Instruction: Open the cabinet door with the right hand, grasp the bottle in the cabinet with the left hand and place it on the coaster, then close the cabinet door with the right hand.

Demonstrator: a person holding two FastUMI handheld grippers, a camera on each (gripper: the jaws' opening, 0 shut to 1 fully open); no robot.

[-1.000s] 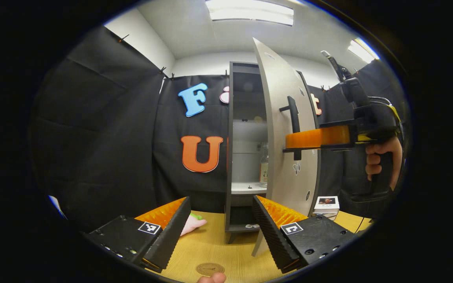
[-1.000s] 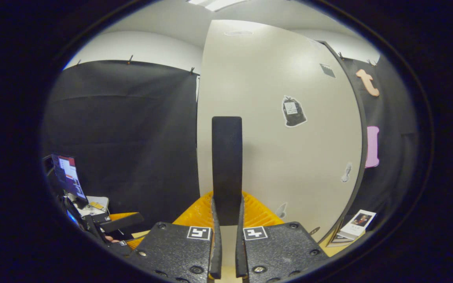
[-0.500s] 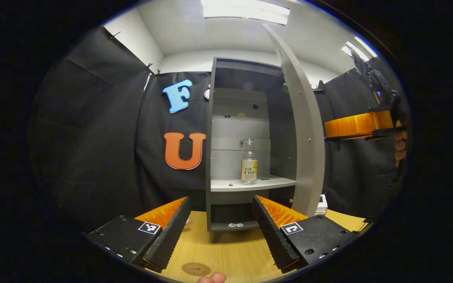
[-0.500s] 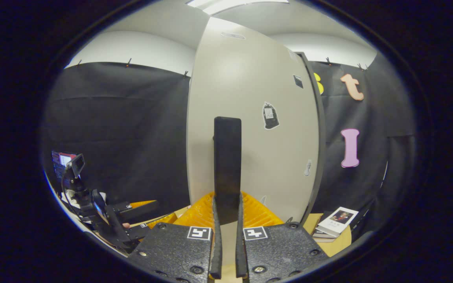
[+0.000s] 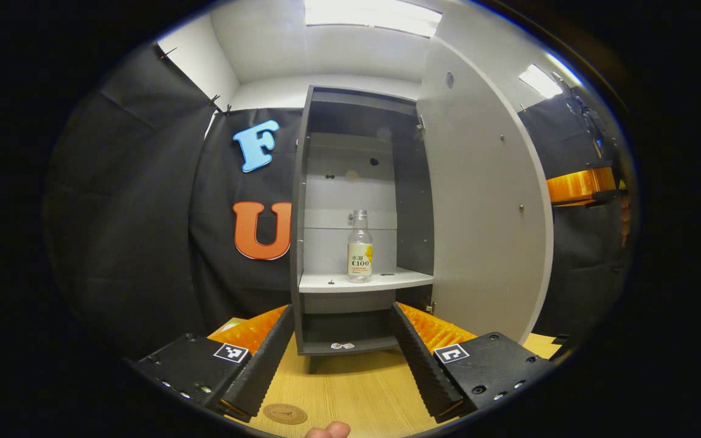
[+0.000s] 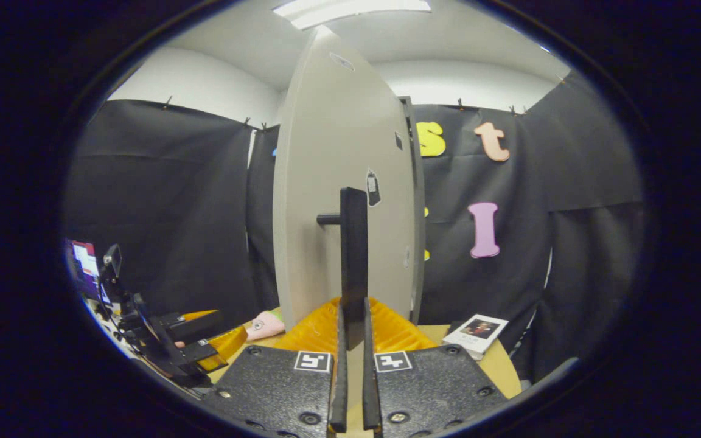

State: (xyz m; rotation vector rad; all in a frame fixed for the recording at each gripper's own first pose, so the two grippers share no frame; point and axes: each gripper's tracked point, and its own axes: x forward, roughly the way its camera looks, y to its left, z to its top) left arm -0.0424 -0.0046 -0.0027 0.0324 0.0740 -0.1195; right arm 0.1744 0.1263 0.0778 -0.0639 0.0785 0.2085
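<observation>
A dark cabinet (image 5: 299,201) stands on the wooden table with its pale door (image 5: 478,201) swung wide open to the right. A clear bottle (image 5: 359,246) with a yellow label stands upright on the middle shelf (image 5: 387,281). My left gripper (image 5: 343,356) is open, low over the table in front of the cabinet and apart from the bottle. A round brown coaster (image 5: 285,413) lies on the table just below it. My right gripper (image 6: 353,331) is shut on the door's black handle (image 6: 353,243). The door (image 6: 332,201) stands nearly edge-on in the right gripper view, where the left gripper (image 6: 195,344) sits low at the left.
A small pile of books (image 6: 477,330) lies on the table to the right of the door. A pink soft thing (image 6: 263,325) lies left of the door's foot. A fingertip (image 5: 326,431) pokes in at the bottom edge. Black cloth walls close in behind and beside the cabinet.
The right gripper has pulled the door from part open to wide open. The bottle and shelf, half hidden before, are now in plain view. The left gripper has stayed open.
</observation>
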